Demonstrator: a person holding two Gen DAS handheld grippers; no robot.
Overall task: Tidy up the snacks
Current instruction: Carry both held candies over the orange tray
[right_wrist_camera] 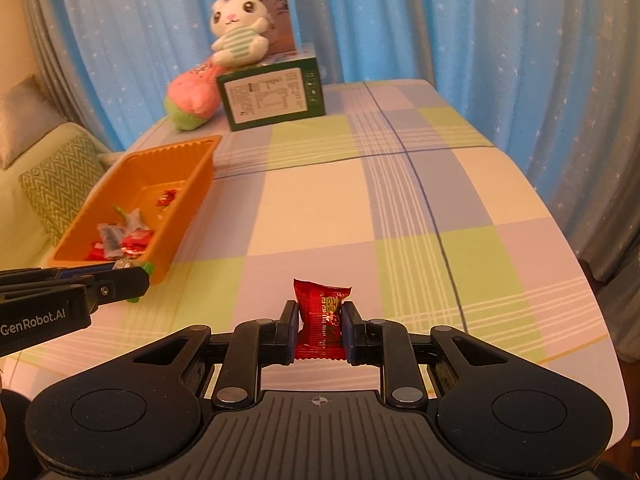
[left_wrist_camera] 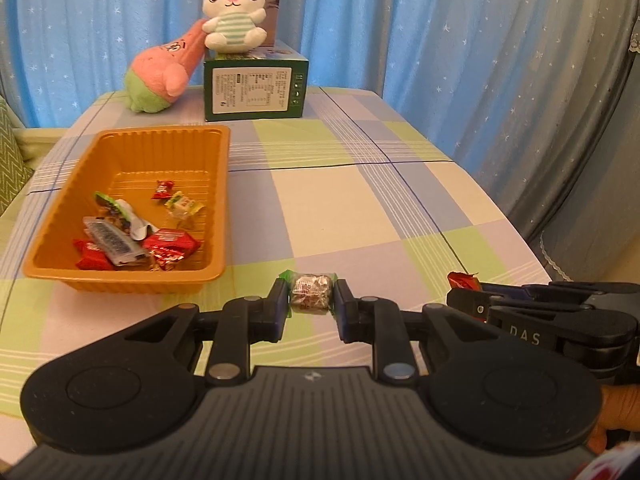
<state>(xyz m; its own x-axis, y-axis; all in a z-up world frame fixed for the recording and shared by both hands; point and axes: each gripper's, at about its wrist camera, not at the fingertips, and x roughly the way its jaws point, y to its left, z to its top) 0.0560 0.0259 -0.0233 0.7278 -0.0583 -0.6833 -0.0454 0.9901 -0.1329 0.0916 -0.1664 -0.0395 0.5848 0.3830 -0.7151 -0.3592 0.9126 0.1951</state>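
My left gripper (left_wrist_camera: 311, 294) is shut on a silver wrapped candy with green ends (left_wrist_camera: 311, 292), held just right of the orange tray (left_wrist_camera: 224, 200). The tray holds several wrapped snacks (left_wrist_camera: 132, 240). My right gripper (right_wrist_camera: 320, 314) is shut on a red snack packet (right_wrist_camera: 321, 312), held upright above the checked tablecloth. In the left wrist view the right gripper (left_wrist_camera: 464, 288) shows at the right edge with the red packet (left_wrist_camera: 462, 280). In the right wrist view the left gripper (right_wrist_camera: 136, 276) shows at the left, by the tray's (right_wrist_camera: 200, 184) near corner.
A green box (left_wrist_camera: 256, 88) stands at the back of the table with a white bunny plush (left_wrist_camera: 234, 12) on it and a pink plush (left_wrist_camera: 164, 72) leaning beside. Blue curtains hang behind. A sofa cushion (right_wrist_camera: 60, 184) lies left of the table. The table edge (right_wrist_camera: 580, 264) curves at the right.
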